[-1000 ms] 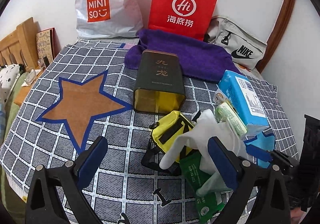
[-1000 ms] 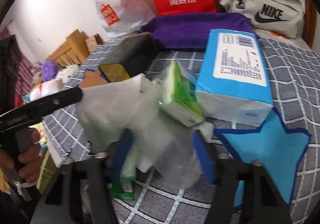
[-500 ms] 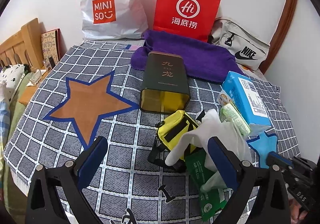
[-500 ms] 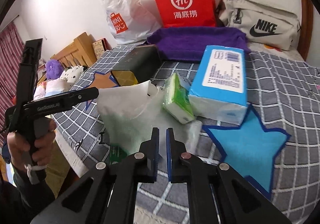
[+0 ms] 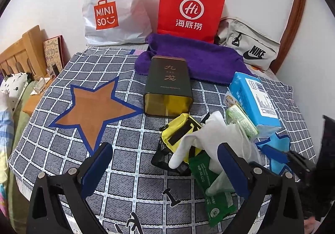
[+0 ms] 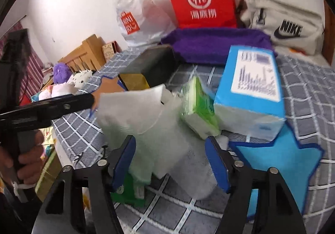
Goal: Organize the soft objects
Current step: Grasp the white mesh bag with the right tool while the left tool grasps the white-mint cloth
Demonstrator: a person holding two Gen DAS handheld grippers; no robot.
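Right gripper [image 6: 170, 159] jaws opening, white mesh bag [image 6: 146, 121] lies between the blue pads but not pinched. Bag sits at 12 o'clock from the claw, long axis running roughly 10-to-4, draped over the green wipes pack [image 6: 127, 190], touching the green tissue pack [image 6: 199, 108]. Left gripper [image 5: 165, 169] spread wide, empty, bag [image 5: 211, 139] off at its 1 o'clock. Right hand judged nearer; straight-ahead close should catch the mesh.

Glossy metal tin [image 5: 168, 85], fuzzy purple towel [image 5: 194, 59], crinkly plastic bag [image 5: 114, 3], matt checked cloth [image 5: 125, 146].
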